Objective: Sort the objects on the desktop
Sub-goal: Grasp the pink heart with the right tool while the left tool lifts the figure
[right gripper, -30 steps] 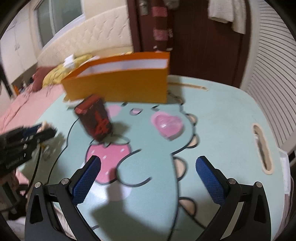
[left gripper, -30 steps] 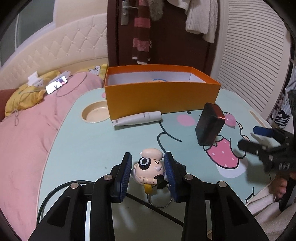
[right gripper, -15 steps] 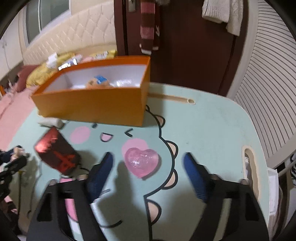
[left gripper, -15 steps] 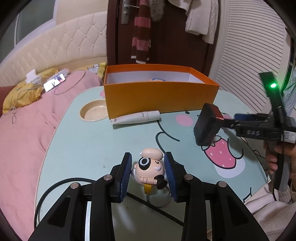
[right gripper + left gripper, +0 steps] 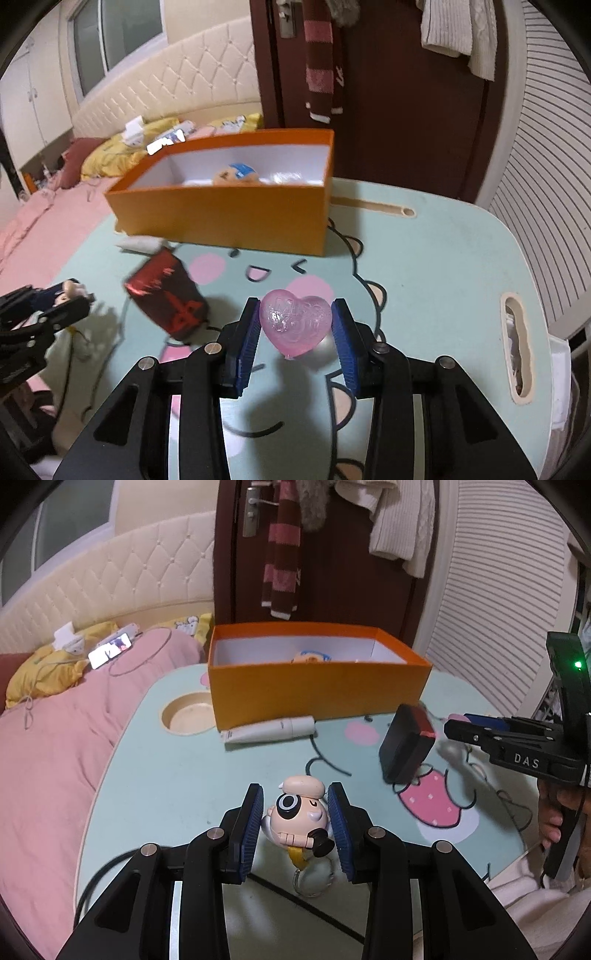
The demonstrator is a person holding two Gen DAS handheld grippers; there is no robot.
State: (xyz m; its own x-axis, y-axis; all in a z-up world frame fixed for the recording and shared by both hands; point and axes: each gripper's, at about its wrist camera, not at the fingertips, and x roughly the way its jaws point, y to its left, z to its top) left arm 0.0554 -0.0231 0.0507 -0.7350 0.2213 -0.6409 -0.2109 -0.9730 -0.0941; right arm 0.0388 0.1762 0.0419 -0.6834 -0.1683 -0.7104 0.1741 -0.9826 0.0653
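My left gripper is shut on a small panda-faced figure with a keyring, low over the table's near edge. In the right wrist view a clear pink heart sits between the blue pads of my right gripper, which touch both its sides. A black-and-red box leans on the table between the two grippers. A white tube lies against the front of the orange box. Inside the orange box is a soft toy.
The mint table has a round cup recess at the back left and a slot near its right edge. A bed with a pink blanket borders the left side. A door and hanging clothes stand behind the box.
My right gripper swung right from the black-and-red box to the pink heart and its fingers narrowed onto it. My left gripper held still with the figure.
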